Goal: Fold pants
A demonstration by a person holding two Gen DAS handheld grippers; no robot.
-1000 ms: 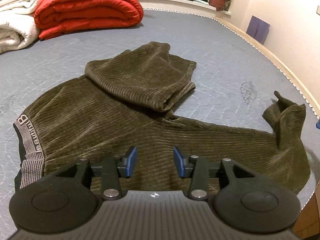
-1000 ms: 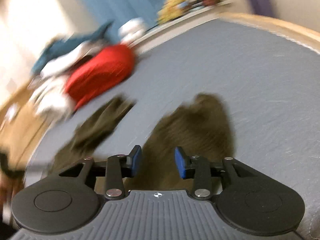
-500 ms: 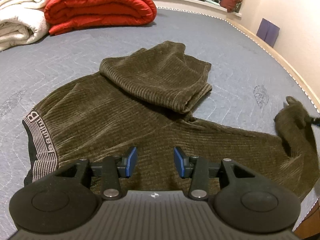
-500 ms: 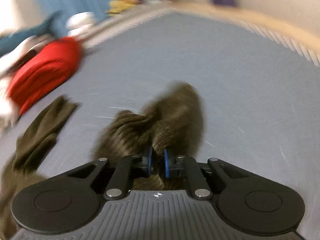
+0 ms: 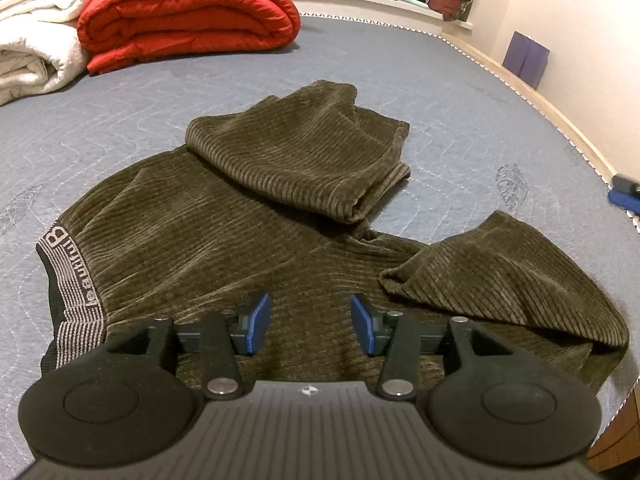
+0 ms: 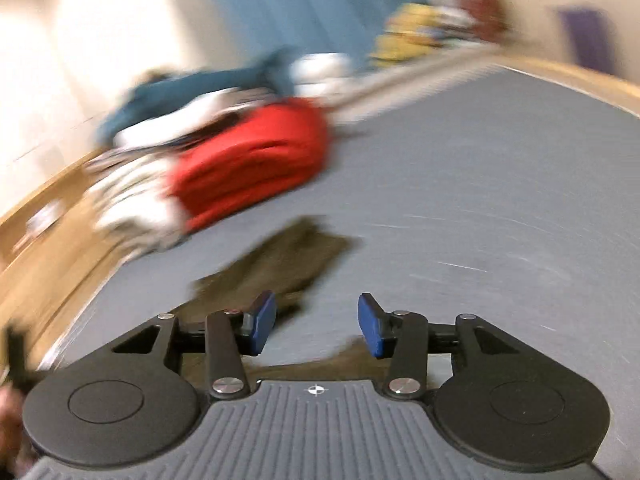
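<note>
Left gripper (image 5: 307, 324) hovers low over the pants (image 5: 224, 240), level, jaws wide apart, nothing between the blue pads. Right gripper (image 6: 317, 327) sits tilted in a motion-blurred view, jaws also spread wide and empty. Olive corduroy pants lie spread on the grey mattress (image 5: 460, 92), both leg ends folded back onto the fabric, waistband (image 5: 70, 280) at left. Red quilt (image 5: 188, 16) far behind.

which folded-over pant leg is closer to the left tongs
The right-hand leg, its folded end lying just beyond the open left tongs; the other leg lies farther up the bed.
</note>
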